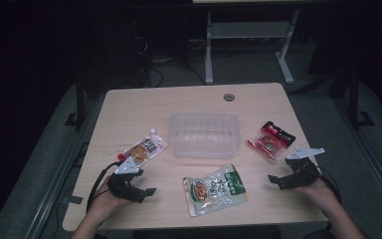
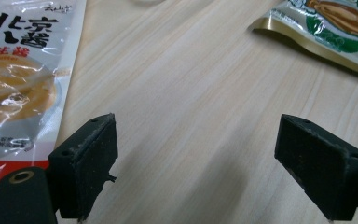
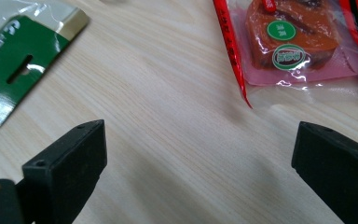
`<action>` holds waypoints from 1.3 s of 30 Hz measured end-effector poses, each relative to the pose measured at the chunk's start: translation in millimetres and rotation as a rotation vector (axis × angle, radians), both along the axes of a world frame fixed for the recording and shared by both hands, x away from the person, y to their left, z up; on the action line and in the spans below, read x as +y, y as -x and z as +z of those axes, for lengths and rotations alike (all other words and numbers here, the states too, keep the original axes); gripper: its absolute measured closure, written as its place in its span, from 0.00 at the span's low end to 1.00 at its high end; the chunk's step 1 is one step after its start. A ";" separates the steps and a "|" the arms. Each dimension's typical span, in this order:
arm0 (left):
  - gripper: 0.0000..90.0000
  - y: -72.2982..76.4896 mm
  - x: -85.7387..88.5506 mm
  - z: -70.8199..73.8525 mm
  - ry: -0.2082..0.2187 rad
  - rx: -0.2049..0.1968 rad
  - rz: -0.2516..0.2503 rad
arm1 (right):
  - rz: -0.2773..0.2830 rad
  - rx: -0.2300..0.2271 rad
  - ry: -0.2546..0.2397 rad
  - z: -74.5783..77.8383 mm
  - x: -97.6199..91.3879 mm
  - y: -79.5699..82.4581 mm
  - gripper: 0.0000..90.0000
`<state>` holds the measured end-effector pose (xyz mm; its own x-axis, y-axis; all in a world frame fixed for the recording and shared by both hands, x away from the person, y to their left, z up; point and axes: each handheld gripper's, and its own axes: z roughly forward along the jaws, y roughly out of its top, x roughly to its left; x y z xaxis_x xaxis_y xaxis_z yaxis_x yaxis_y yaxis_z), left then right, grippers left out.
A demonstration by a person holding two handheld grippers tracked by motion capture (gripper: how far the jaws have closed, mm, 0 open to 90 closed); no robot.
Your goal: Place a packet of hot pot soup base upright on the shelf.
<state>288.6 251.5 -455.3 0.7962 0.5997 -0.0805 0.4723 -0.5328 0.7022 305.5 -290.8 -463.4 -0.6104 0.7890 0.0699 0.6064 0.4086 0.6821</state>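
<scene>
a dim room with dark floor and a pale frame behind surrounds a light wooden table [image 1: 129,107] seen from above. at the left, the person's left hand [image 1: 101,203] comes up from the near edge, palm cupping the left gripper [image 1: 142,191], which lies low over the wood and points inward toward the table's middle; its jaws stand spread with only bare wood between them. just beyond it lies an orange-and-white sauce pouch [image 1: 143,149], whose edge sits just beside the left jaw in the left gripper view. at the centre stands a clear plastic container [image 1: 205,134], and nearer the person a green-and-white pouch [image 1: 215,189] lies flat between the two grippers. further right a red snack packet [image 1: 271,140] lies beside the container. at the far right the right hand [image 1: 323,196] holds the right gripper [image 1: 277,180] low, pointing inward, jaws spread over bare wood, the red packet just ahead.
</scene>
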 end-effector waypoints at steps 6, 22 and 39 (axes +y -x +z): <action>0.14 1.6 -0.5 1.5 0.012 0.007 -0.008 | -0.015 -0.008 -0.015 14.4 -2.3 -1.0 0.07; 0.14 4.2 -9.7 4.1 0.012 0.021 -0.017 | -0.022 -0.026 -0.055 40.9 -3.0 -46.7 0.80; 0.14 5.3 -11.1 2.8 0.004 0.028 -0.026 | -0.035 -0.026 -0.042 40.5 5.6 -104.0 1.00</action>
